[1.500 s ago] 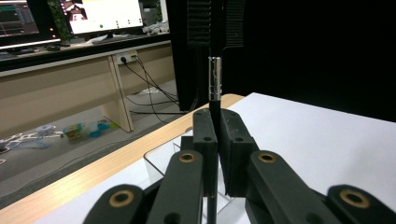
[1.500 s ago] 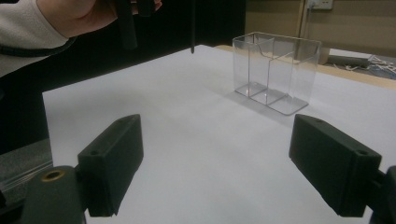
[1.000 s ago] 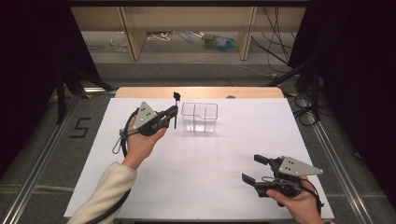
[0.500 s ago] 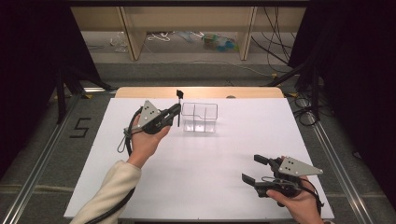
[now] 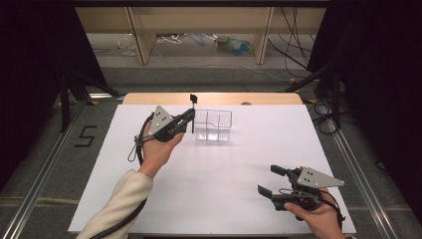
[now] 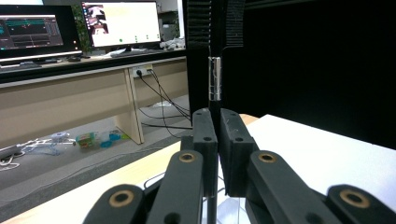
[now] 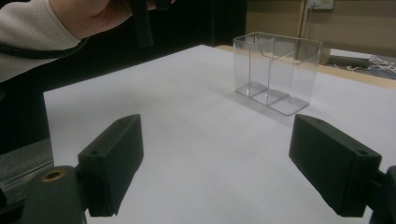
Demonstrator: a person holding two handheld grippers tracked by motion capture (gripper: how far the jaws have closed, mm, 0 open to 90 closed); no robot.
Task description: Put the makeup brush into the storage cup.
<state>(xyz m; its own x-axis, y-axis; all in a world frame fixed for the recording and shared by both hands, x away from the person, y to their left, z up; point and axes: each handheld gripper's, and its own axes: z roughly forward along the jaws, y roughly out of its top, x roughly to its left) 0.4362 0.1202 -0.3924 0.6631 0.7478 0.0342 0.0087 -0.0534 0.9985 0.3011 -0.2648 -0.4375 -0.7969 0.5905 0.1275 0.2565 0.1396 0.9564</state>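
Left gripper (image 5: 191, 118), far-left of the white table (image 5: 149, 209): jaws pressed together on a thin black brush-like tool with a silver metal ferrule (image 6: 214, 84). Held upright, with the pinch low on the thin handle; ferrule and the wider black head stand well above the pads. In the high view the black head (image 5: 193, 98) pokes up past the gripper, just left of the box.

Handling, my read: the tool is light, with a stiff, narrow handle. A thin round shaft in flat pads will tend to pivot or slip, so grip mid-handle below the ferrule, as it is now, and keep it vertical. Head end looks like bristle or ribbed material, too dark to tell which; don't clamp there.

Clear plastic rectangular organiser box with inner dividers (image 5: 213, 125): far-centre of the table, just right of the tool, not touching it. Open top, several compartments, all look empty. Rigid and light, with slick walls, so a sideways knock from the tool tip would likely skid it or tip it. Thin acrylic-type walls could crack if squeezed. If it needs steadying, hold it by a wall edge, gently.

Right gripper (image 5: 272, 181), near-right: jaws spread wide, nothing between them, hovering just above the table and aimed toward the box (image 7: 276, 70), well apart from it. The left hand (image 7: 93, 16) shows at that view's upper left.
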